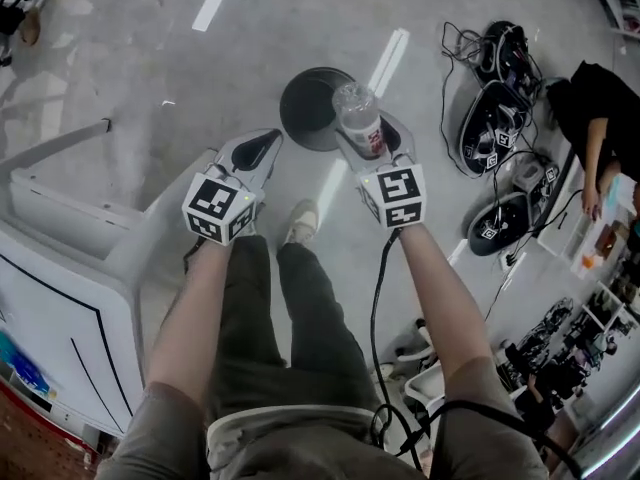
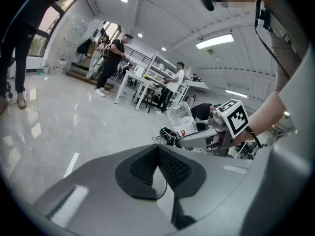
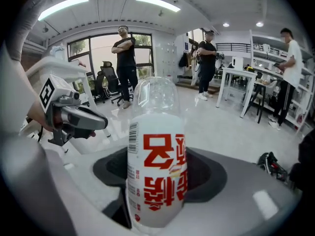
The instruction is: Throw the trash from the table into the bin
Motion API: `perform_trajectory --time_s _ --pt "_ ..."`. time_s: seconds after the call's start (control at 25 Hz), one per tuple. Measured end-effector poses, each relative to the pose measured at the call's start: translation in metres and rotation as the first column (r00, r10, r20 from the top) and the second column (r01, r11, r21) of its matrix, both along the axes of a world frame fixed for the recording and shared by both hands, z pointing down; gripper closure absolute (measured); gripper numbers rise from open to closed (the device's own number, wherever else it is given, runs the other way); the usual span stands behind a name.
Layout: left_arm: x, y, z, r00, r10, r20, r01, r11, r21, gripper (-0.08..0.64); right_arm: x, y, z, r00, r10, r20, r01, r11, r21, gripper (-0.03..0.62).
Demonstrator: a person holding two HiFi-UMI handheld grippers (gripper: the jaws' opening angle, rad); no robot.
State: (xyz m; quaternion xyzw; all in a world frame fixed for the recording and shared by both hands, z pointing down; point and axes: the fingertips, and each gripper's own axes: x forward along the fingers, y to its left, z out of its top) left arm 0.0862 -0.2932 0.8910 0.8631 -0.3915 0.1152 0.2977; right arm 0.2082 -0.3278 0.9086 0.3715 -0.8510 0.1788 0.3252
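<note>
My right gripper (image 1: 366, 136) is shut on a clear plastic bottle (image 1: 360, 118) with a white label and red print. The bottle stands upright between the jaws and fills the right gripper view (image 3: 156, 171). In the head view it hangs over the near right rim of a dark round bin (image 1: 305, 108) on the floor. My left gripper (image 1: 252, 154) is beside it on the left, jaws together with nothing between them (image 2: 160, 167). The left gripper view shows the right gripper (image 2: 197, 136) and the bottle (image 2: 183, 122) from the side.
A white table (image 1: 70, 228) stands at the left, close to my left arm. Several black cases with cables (image 1: 495, 128) lie on the floor to the right, next to a seated person in black (image 1: 600, 118). People and white tables (image 3: 236, 87) stand further off.
</note>
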Motion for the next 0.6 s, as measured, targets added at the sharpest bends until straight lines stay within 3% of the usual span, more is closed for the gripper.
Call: perform_trajectory --time_s 0.28,0.6 --pt "-0.003 0.018 0.082 1.0 -0.015 0.021 0.017 0.995 -0.099 0.561 -0.006 0.013 0.107 0.997 -0.033 -0.068 0.025 0.994 -0.104 0.287" --pt "-0.006 0.024 0.13 0.999 -0.015 0.036 0.021 0.987 -0.161 0.561 -0.007 0.024 0.181 0.988 -0.078 -0.132 0.047 0.974 -0.221 0.282"
